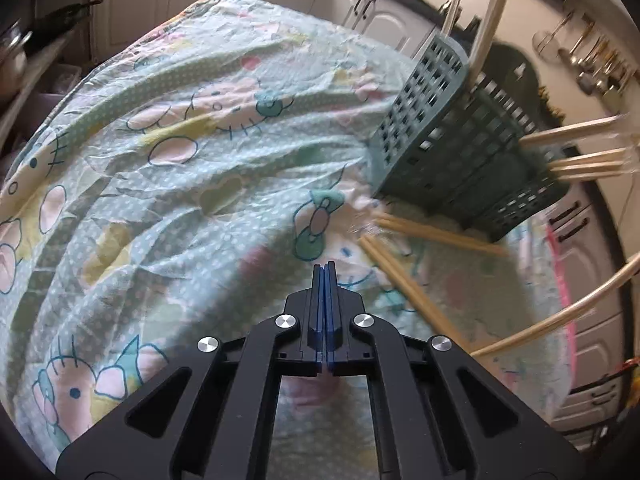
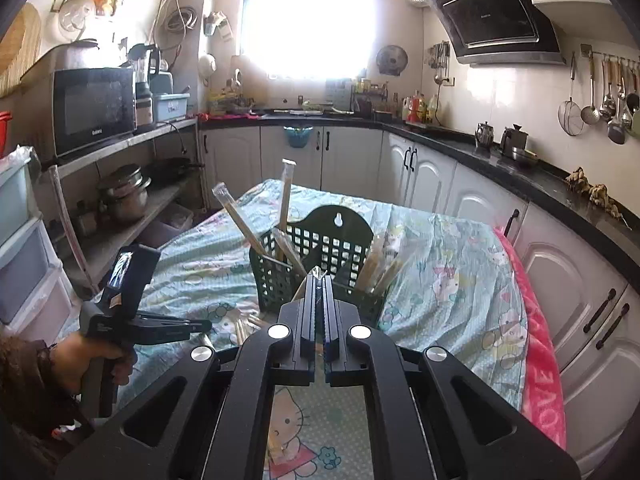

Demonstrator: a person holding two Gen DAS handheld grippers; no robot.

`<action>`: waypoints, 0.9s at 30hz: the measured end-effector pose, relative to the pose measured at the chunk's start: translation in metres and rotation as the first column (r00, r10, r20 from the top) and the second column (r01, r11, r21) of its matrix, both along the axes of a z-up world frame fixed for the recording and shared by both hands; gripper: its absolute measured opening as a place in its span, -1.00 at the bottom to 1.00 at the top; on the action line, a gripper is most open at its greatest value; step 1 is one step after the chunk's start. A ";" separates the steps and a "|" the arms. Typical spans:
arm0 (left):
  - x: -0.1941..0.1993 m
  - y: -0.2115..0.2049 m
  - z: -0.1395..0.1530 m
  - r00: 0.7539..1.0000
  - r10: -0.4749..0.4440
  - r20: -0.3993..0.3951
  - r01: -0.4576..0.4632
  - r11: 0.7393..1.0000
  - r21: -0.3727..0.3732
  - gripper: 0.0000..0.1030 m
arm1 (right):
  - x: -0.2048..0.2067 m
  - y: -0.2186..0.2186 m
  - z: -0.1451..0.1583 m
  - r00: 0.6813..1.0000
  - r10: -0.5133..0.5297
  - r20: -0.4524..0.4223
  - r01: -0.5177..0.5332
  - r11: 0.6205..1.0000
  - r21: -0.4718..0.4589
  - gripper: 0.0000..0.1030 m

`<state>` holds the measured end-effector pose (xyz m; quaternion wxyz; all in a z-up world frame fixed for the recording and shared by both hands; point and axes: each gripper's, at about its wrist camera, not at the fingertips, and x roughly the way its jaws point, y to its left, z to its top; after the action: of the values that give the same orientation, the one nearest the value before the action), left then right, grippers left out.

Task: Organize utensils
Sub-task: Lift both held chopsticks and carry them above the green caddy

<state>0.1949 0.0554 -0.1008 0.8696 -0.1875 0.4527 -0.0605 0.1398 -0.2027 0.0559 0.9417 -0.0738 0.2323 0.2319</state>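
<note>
Dark green perforated plastic, the utensil caddy [image 2: 320, 264] stands near the middle of your table on the pale green cartoon-cat tablecloth [image 2: 448, 280], its arched hanging tab on the far side. Wrapped wooden chopsticks [image 2: 286, 196] lean up out of its left compartment, and more wrapped pairs [image 2: 380, 268] stick out of the right one. In the left wrist view, loose chopsticks [image 1: 404, 280] lie on the cloth just beside the caddy's near base.

Your left gripper [image 1: 325, 268] has its blue pads pressed flat together with nothing between them, hovering over the cloth, left of the loose pairs. Your right gripper [image 2: 319, 280] is closed too, pinching the crinkled end of a clear wrapper (its contents mostly hidden behind the jaws) in front of the caddy.
</note>
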 end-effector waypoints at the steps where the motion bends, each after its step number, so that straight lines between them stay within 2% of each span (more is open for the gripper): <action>1: -0.003 0.000 0.004 1.000 -0.004 0.014 0.005 1.000 -0.007 -1.00 | -0.001 0.000 0.002 1.000 0.001 0.005 -0.002 1.000 0.005 -0.95; 7: -0.019 0.003 0.028 0.996 -0.042 0.083 0.049 0.995 -0.081 -1.00 | -0.007 0.000 0.012 1.000 0.011 0.029 -0.012 1.000 0.019 -0.95; 10: -0.023 0.005 0.024 0.997 -0.054 0.055 0.059 0.994 -0.093 -1.00 | -0.011 0.000 0.018 0.999 0.011 0.042 -0.012 1.000 0.023 -0.95; 11: -0.023 0.006 0.020 0.998 -0.050 0.034 0.053 0.994 -0.097 -0.96 | -0.012 0.000 0.019 0.999 0.010 0.046 -0.012 1.000 0.026 -0.95; 13: -0.024 0.007 0.012 0.999 -0.045 -0.003 0.044 0.993 -0.114 -0.56 | -0.015 0.001 0.023 0.998 0.011 0.058 -0.013 0.999 0.030 -0.95; 17: -0.018 0.004 -0.004 0.996 -0.036 -0.079 0.023 0.988 -0.153 -0.50 | -0.020 0.001 0.031 0.996 0.022 0.082 -0.025 0.999 0.037 -0.95; 22: 0.002 -0.007 -0.013 0.989 -0.008 -0.150 -0.009 0.993 -0.117 -0.47 | -0.024 0.002 0.046 0.992 0.038 0.119 -0.044 0.998 0.053 -0.95; 27: 0.021 -0.014 -0.012 0.985 0.025 -0.170 -0.035 0.998 -0.059 -0.47 | -0.023 0.004 0.059 0.988 0.057 0.146 -0.066 0.996 0.058 -0.95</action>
<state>0.2155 0.0416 -0.1128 0.8227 -0.2255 0.5198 -0.0454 0.1169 -0.1991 0.1145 0.9502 -0.0680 0.1537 0.2623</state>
